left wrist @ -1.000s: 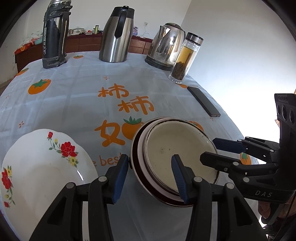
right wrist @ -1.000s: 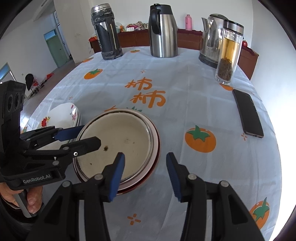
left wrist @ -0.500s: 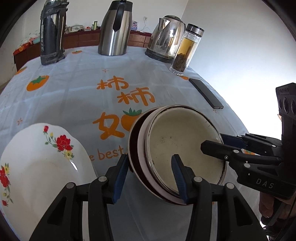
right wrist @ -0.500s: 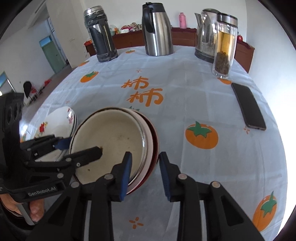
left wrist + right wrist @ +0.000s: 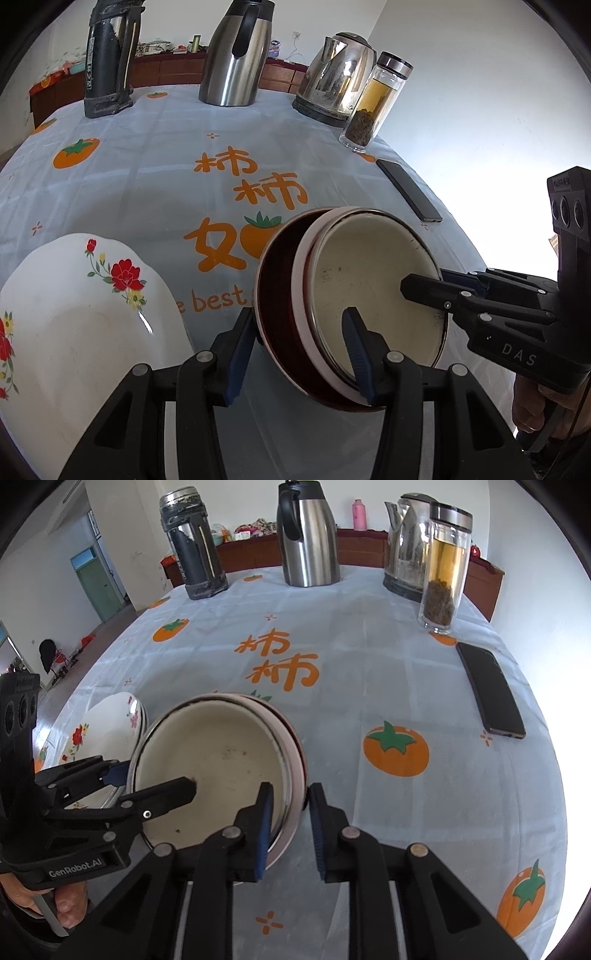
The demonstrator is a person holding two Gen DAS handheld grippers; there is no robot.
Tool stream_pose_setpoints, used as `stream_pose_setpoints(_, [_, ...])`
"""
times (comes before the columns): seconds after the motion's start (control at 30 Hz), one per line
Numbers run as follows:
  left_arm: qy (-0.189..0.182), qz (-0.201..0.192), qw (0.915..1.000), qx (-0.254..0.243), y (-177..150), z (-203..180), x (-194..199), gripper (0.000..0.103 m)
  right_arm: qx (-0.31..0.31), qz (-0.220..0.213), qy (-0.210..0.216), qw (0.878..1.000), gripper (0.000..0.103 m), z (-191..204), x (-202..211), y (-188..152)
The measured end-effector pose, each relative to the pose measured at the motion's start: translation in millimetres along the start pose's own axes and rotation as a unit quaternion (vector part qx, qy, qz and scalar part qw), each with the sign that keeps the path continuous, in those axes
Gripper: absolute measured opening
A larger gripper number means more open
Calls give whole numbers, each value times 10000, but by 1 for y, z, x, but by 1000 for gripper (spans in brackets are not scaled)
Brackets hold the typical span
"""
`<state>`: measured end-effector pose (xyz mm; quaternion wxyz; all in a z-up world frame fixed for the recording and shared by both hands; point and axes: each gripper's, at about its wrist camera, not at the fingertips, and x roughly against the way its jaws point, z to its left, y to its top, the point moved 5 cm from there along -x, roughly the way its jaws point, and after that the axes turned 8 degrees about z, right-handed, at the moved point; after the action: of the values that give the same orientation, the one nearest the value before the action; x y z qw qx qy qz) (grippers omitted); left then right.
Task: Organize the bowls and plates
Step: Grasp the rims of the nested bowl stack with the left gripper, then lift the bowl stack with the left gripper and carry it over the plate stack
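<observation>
The stack of nested round cream and dark-red enamel bowls is gripped at one rim by the left tool. The opposite rim is pinched by the right tool, whose jaws have just been closing.

A pale blue tablecloth with orange persimmon prints and orange characters covered the table. Along its far edge, at the top of the right wrist frame, stood a dark flask at upper left, a steel carafe at top centre, and a steel kettle at upper right. A glass tea bottle stood just in front of the kettle, leaves settled at its bottom. A black phone lay flat at the right, near the bottle. Behind the table ran a brown sideboard bearing a pink bottle. A green door showed at far left.
</observation>
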<state>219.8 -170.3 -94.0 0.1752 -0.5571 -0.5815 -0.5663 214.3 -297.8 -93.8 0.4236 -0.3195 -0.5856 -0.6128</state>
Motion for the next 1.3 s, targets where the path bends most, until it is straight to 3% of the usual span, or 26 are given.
stream_pose_setpoints(0.13, [-83, -12, 9999, 61, 0, 0, 4, 46, 24, 0, -19, 10000, 14, -2, 6, 5])
stream_pose_setpoints(0.67, [-217, 17, 9992, 340, 0, 10, 14, 43, 158, 292, 136, 9994, 13, 5, 10, 13])
stream_pose_setpoints(0.97, [-66, -366, 9983, 450, 1, 25, 47, 42, 435, 211, 161, 9987, 13, 35, 19, 23])
stream_pose_setpoints(1.3, [36, -498, 9970, 593, -9, 42, 67, 39, 721, 28, 178, 9972, 13, 68, 31, 30])
